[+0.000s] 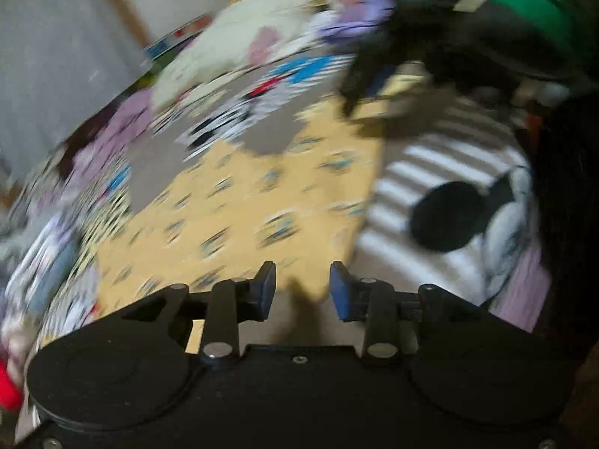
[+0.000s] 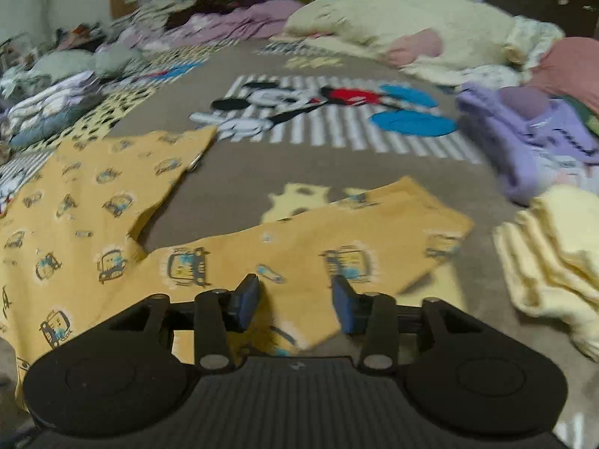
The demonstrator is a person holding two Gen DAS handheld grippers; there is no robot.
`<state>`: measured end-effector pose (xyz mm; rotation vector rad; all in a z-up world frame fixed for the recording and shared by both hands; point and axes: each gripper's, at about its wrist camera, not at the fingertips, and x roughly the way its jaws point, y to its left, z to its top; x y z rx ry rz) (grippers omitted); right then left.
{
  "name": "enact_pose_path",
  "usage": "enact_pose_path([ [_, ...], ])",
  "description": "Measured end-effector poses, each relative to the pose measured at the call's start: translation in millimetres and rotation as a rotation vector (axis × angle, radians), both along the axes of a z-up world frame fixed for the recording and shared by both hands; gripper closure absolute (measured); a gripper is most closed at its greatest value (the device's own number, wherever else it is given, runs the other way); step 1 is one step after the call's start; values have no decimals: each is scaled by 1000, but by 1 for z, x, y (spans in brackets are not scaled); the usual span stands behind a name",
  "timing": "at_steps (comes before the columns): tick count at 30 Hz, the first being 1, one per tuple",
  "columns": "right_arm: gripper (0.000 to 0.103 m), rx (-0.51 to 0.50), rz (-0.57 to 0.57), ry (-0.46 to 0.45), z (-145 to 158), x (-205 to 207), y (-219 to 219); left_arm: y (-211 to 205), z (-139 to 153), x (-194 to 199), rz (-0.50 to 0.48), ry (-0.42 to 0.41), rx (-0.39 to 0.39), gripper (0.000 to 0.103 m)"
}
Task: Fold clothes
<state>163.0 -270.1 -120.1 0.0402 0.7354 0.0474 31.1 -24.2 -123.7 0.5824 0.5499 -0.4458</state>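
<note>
Yellow car-print garment [image 2: 262, 247] lies spread on the bed [image 2: 232, 183], legs apart | my right hand-held gripper [image 2: 295, 301] spread, low over its near edge | my left hand-held gripper [image 1: 302, 292] spread, holding nothing (view blurred) | risk: pinching one layer only, or snagging the cartoon bedcover [image 2: 329, 112] beneath, skewing the fold.

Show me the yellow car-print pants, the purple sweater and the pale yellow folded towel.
Yellow car-print pants [image 2: 348, 232]: right wrist view, on the right leg.
Purple sweater [image 2: 524, 142]: right wrist view, on its bunched middle.
Pale yellow folded towel [image 2: 554, 258]: right wrist view, on its top layer.
</note>
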Motion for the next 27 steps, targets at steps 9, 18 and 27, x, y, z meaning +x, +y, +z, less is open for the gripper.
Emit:
enact_pose_path([
  [9, 60, 43, 361, -140, 28, -67, 74, 54, -9, 12, 184, -32, 169, 71],
  [18, 62, 7, 600, -60, 2, -92, 137, 50, -32, 2, 22, -54, 385, 98],
  [27, 58, -6, 592, -62, 6, -93, 134, 65, -1, 0, 82, 1, 181, 59],
])
